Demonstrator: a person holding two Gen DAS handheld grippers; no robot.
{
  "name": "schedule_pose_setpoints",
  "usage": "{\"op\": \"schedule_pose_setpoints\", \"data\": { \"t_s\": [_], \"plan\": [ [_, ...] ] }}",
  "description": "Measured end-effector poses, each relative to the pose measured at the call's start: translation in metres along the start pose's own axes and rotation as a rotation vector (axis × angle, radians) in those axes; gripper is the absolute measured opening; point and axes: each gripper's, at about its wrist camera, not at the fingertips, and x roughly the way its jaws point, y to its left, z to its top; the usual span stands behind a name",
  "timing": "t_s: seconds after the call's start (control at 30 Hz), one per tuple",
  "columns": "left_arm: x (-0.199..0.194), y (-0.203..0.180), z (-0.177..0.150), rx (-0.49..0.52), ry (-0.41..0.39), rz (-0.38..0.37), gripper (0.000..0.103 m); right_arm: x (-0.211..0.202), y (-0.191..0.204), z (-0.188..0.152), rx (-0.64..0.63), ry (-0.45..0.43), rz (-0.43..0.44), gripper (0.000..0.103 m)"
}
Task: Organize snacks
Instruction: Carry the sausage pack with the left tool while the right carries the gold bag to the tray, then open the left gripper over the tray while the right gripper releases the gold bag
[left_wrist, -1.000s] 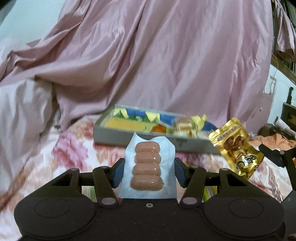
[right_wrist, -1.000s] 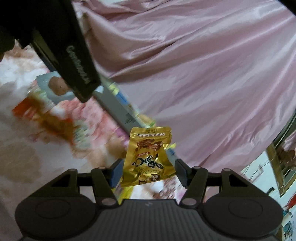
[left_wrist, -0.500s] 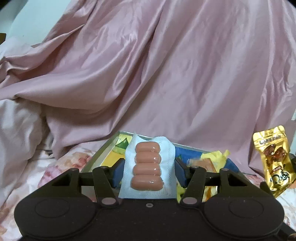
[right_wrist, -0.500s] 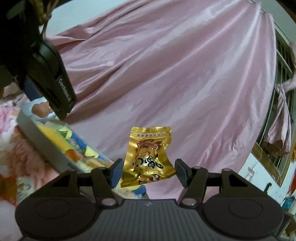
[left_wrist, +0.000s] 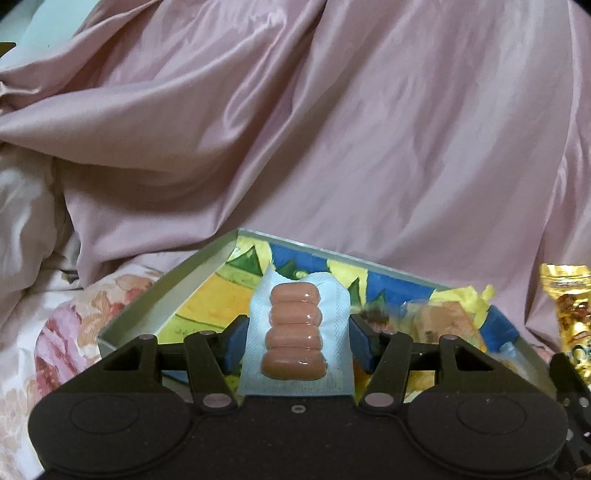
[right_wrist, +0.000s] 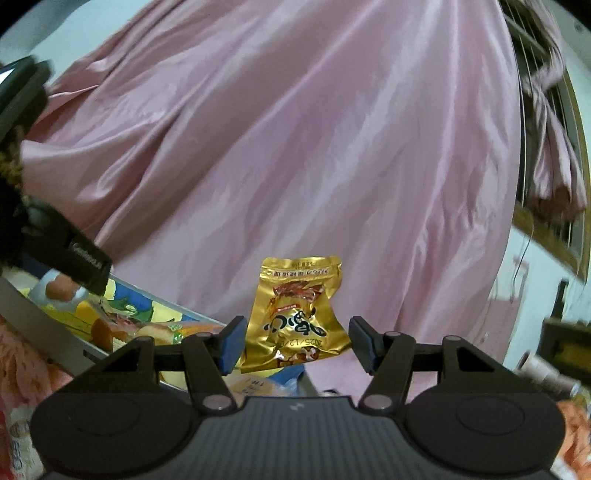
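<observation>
My left gripper (left_wrist: 295, 341) is clamped on a sausage pack (left_wrist: 295, 332): four glossy, rounded links sealed in a dimpled white blister sheet, held upright between the blue pads. Directly beyond it sits a shallow grey-walled tray (left_wrist: 162, 299) with a printed yellow, blue and green floor; crinkled wrapped snacks (left_wrist: 447, 321) lie ahead to the right. My right gripper (right_wrist: 295, 341) carries a crumpled gold foil pouch (right_wrist: 295, 314); the left pad touches its edge, but the right pad stands apart, so I cannot tell whether the grasp is firm. The tray rests on a floral bedspread (left_wrist: 55, 332). Glossy pink satin drapery (left_wrist: 332, 129) fills the background.
</observation>
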Motion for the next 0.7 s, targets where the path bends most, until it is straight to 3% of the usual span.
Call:
{"op": "schedule_pose_setpoints", "data": {
  "t_s": [0.23,0.53,0.63,0.7],
  "plan": [
    [0.001,-0.001,-0.003,0.014,0.002,0.001,0.061,0.019,0.004,-0.012,0.124,0.108,0.104,0.065],
    [-0.001,-0.002,-0.007,0.023,0.008,0.005,0.063,0.019,0.008,-0.017,0.154,0.155,0.149,0.065],
    [-0.005,-0.002,-0.006,0.014,0.003,0.008,0.076,0.019,0.008,-0.017,0.157,0.156,0.149,0.067],
    [-0.01,-0.003,-0.004,0.008,-0.004,0.006,0.084,0.02,0.008,-0.015,0.157,0.153,0.15,0.074]
  ]
}}
